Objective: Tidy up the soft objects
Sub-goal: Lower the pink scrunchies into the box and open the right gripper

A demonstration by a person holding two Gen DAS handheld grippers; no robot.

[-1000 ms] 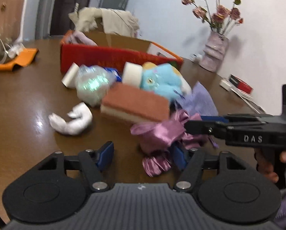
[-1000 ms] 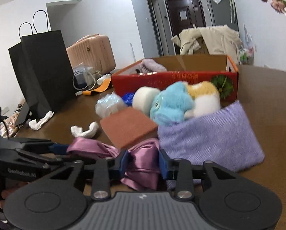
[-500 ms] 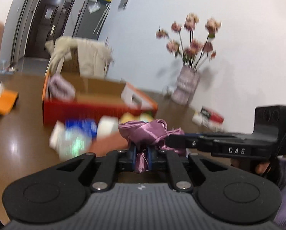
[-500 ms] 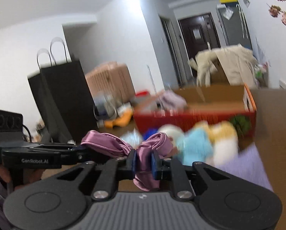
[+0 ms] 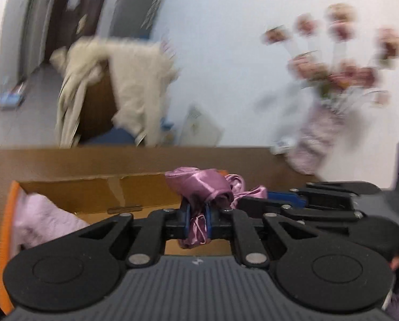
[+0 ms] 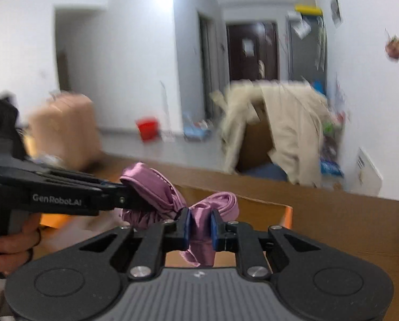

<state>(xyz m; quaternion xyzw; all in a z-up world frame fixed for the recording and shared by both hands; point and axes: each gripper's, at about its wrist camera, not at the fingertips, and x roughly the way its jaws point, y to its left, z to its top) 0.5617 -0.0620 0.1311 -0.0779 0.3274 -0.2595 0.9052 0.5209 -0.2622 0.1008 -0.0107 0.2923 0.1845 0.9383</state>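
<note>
A purple satin cloth (image 5: 199, 184) hangs bunched between both grippers. In the left wrist view my left gripper (image 5: 196, 215) is shut on one end of it, with a tail drooping below the blue pads. The right gripper (image 5: 255, 200) comes in from the right, clamped on the same cloth. In the right wrist view my right gripper (image 6: 200, 227) is shut on the satin cloth (image 6: 156, 190), and the left gripper (image 6: 124, 195) reaches in from the left. Below both lies an open cardboard box (image 5: 92, 190) with an orange rim, holding a pink towel (image 5: 41, 219).
The box sits on a brown wooden table (image 5: 65, 160). A vase of dried flowers (image 5: 322, 139) stands at the far right of the table. Behind it is a chair draped with a beige coat (image 5: 135, 91). A pink suitcase (image 6: 63, 128) and a red bucket (image 6: 147, 128) stand on the floor.
Both grippers closed on the satin cloth, lifted it off the table and carried it forward over the box. The pile of soft things has dropped out of view.
</note>
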